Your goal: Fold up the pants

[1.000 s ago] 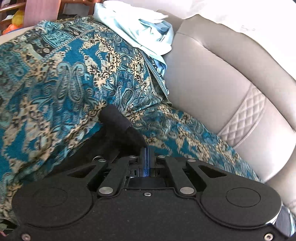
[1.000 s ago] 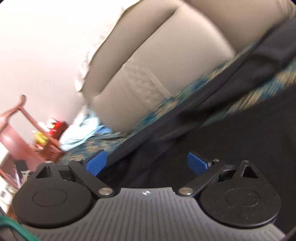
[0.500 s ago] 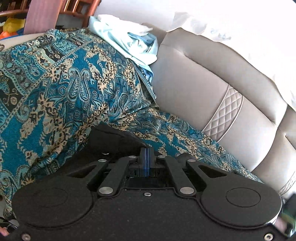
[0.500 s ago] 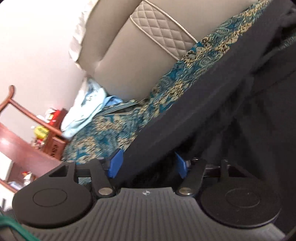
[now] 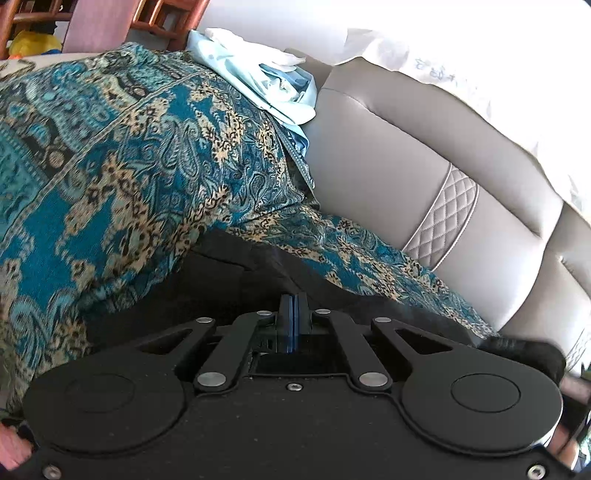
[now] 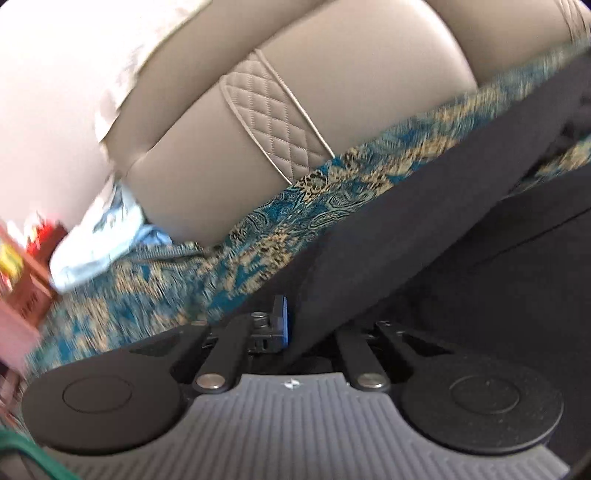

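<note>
The black pants (image 5: 221,288) lie on a teal paisley throw (image 5: 110,166) spread over a sofa seat. My left gripper (image 5: 293,314) is shut, its blue pads pressed together at the pants' edge, and black cloth runs taut from the tips to both sides. In the right wrist view a broad band of the pants (image 6: 424,221) crosses diagonally. My right gripper (image 6: 295,321) is closing its jaws on that band. Its left blue pad (image 6: 283,317) presses against the cloth, which hides the other finger.
The beige leather sofa back (image 5: 388,155) with a quilted strip (image 5: 443,218) rises just behind the pants. A heap of light blue clothes (image 5: 266,85) lies at the far end of the seat. A wooden chair (image 5: 96,22) stands beyond it.
The right gripper's jaws went from wide open to closed on the black cloth. Both grippers shifted along the sofa, and the pants' bunched hump near the left gripper has flattened out.
</note>
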Demonstrator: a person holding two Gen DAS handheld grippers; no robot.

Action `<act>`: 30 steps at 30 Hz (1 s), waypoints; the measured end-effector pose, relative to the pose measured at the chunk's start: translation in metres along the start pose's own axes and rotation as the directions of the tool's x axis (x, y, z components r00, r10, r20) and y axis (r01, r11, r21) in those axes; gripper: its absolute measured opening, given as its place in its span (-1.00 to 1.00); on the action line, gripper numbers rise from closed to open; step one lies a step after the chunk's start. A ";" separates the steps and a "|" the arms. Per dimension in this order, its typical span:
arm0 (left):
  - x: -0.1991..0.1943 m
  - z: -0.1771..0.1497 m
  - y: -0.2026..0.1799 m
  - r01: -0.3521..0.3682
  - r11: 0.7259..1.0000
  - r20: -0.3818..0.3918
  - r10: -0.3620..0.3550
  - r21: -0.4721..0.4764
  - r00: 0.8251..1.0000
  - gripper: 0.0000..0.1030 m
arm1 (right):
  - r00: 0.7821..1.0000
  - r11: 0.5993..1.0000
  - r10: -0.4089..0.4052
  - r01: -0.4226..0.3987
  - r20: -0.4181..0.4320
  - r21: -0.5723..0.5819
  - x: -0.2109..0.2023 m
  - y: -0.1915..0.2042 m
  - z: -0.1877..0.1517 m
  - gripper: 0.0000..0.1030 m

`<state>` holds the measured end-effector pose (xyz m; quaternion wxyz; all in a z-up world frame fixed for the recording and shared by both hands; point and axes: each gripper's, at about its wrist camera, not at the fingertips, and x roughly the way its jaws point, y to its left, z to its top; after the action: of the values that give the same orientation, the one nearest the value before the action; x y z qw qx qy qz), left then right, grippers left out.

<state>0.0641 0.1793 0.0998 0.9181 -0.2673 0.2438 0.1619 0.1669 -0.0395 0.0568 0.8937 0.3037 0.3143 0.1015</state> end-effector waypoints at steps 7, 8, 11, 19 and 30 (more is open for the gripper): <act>0.004 -0.026 0.041 0.041 0.987 -0.086 -0.056 -0.158 0.995 -0.74 | 0.997 0.994 -0.045 0.051 0.062 -0.093 -0.043 -0.007 -0.047 -0.86; 0.005 -0.029 0.048 0.039 0.982 -0.085 -0.055 -0.183 0.995 -0.74 | 0.997 0.994 -0.046 0.052 0.067 -0.099 -0.049 -0.008 -0.052 -0.86; 0.005 -0.033 0.056 0.029 0.980 -0.055 -0.041 -0.198 0.998 -0.59 | 0.994 0.990 -0.051 0.063 0.096 -0.126 -0.060 -0.006 -0.061 -0.86; 0.022 -0.030 0.050 0.018 0.973 -0.025 -0.024 -0.228 0.999 -0.07 | 0.988 0.982 -0.043 0.069 0.149 -0.177 -0.080 0.005 -0.084 -0.86; 0.002 -0.061 0.046 0.108 0.959 -0.204 -0.165 -0.263 0.965 0.08 | 0.989 0.992 -0.007 0.025 0.146 -0.124 -0.095 0.007 -0.077 -0.85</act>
<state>0.0244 0.1822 0.0348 0.8529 -0.4133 0.3043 0.0959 0.0448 -0.0324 0.0606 0.9323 0.2510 0.2438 0.0914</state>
